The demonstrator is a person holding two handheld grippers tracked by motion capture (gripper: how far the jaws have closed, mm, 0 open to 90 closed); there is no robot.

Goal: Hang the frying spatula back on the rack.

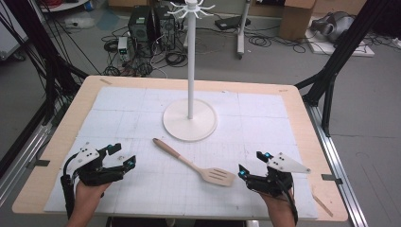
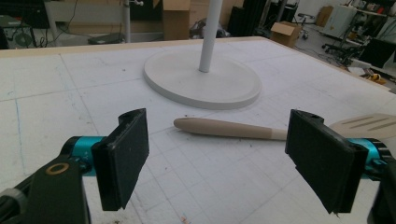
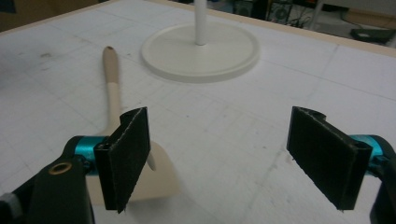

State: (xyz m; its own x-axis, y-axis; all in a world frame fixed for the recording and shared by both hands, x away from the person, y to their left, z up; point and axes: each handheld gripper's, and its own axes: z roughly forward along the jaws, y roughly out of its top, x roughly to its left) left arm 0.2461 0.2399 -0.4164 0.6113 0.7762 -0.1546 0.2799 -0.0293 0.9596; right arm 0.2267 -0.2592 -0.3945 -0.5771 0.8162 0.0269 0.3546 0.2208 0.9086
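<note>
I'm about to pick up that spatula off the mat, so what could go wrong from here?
The spatula lies flat on the mat, so jaws closing on it may scrape the mat or slip off its thin handle. Gripped far from its middle, it would likely tip. The stand rises just behind it; a lifted spatula might knock its pole. Both the left gripper and the right gripper are open, neither touching it.

Spatula (image 2: 229,128) blade: cut off at the right edge in the left gripper view.
Spatula blade, right gripper view: partly behind the claw's left jaw.
Stand (image 1: 190,61) top: cropped in both gripper views.
</note>
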